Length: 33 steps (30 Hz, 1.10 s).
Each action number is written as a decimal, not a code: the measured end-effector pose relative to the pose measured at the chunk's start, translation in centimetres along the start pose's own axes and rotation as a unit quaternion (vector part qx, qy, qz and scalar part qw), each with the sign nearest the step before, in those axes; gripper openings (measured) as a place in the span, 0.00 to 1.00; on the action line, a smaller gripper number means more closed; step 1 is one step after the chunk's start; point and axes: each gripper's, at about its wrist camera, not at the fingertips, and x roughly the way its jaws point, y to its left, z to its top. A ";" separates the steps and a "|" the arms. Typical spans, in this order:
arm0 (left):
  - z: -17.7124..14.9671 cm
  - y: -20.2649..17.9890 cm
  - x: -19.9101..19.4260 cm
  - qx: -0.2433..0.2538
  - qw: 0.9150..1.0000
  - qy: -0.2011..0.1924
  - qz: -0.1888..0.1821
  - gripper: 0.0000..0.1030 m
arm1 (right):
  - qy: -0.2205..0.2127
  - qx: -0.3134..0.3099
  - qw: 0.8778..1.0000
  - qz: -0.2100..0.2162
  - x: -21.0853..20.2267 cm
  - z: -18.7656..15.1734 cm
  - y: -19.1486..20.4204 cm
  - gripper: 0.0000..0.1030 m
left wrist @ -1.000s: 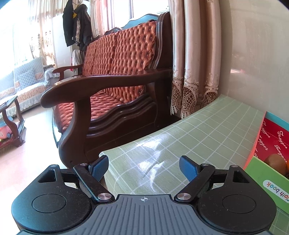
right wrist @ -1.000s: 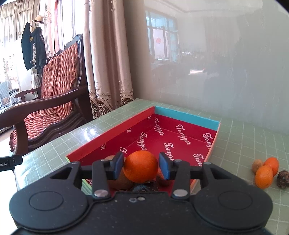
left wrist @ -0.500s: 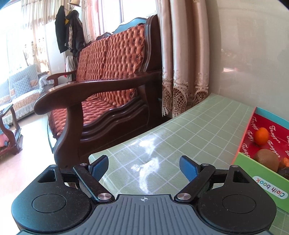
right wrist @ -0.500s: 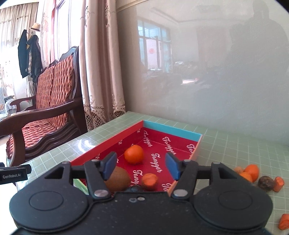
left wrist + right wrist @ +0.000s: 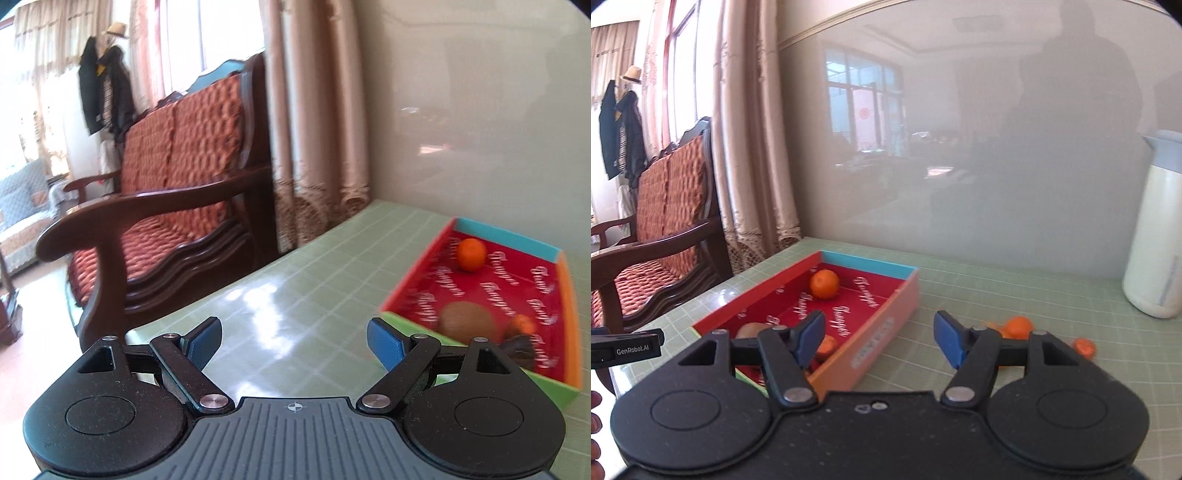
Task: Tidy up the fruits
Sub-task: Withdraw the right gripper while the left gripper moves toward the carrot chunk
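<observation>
— Is there some text that you can read?
— Yes: "GenRobot.AI" stands on the left gripper. The box floor has white cursive words, but they are too blurred to read.

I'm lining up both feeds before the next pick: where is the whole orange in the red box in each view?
Left wrist: the orange lies right of centre, in the box's far end near the blue wall.
Right wrist: the orange lies left of centre, above the left blue pad of the right tongs, in the same far end.
Shared landmark: the box's blue end wall.
</observation>
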 end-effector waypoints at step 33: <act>-4.8 -28.7 -11.9 0.194 0.939 -0.023 -0.284 0.83 | -0.014 0.134 0.947 -0.290 -12.2 -6.9 -21.3 0.68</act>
